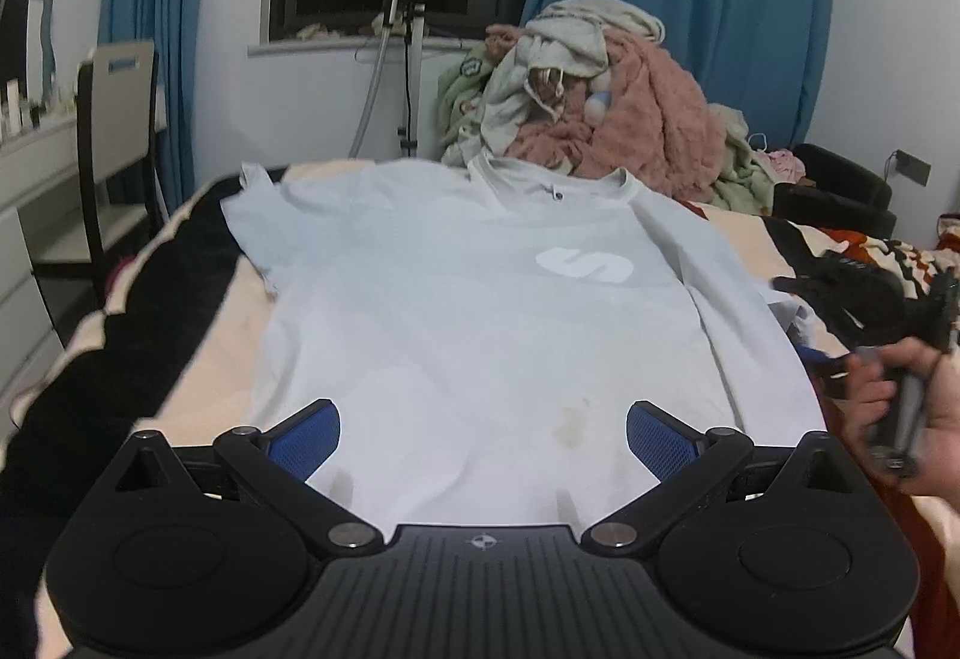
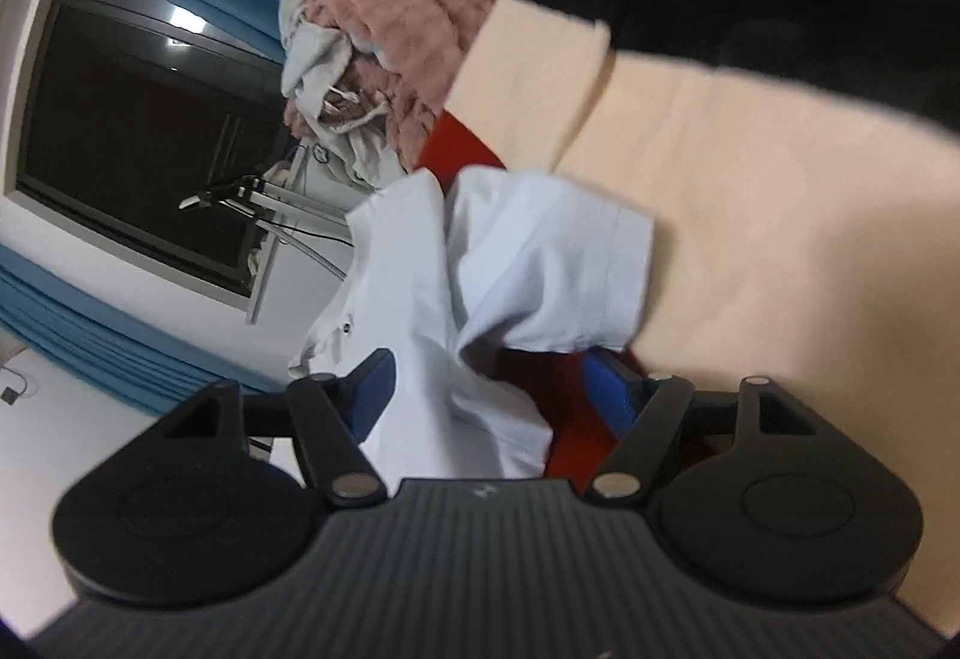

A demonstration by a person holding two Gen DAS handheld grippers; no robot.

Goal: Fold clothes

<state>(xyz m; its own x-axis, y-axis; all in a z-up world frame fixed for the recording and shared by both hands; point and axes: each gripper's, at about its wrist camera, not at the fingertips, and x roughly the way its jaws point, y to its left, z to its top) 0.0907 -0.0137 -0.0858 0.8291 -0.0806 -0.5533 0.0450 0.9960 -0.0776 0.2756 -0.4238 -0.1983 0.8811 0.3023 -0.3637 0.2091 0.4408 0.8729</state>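
T-shirt [image 1: 480, 299] flat on bed, sleeve [image 2: 540, 269] bunched at 12 o'clock between wide right gripper [image 2: 492, 395] pads, unpinched; may slip, skewing fold; left gripper [image 1: 483, 440] wide, empty.

Ahead of the left gripper [image 1: 483, 434], a pale blue T-shirt [image 1: 456, 311] of smooth matt cloth is lying flat. Beyond it a pink blanket [image 1: 636, 119] is looking fuzzy and rough. The gripper's matt black plastic body is showing ribbed grooves, its blue pads [image 1: 660, 443] a fine rough grid, its pivots shiny metal.
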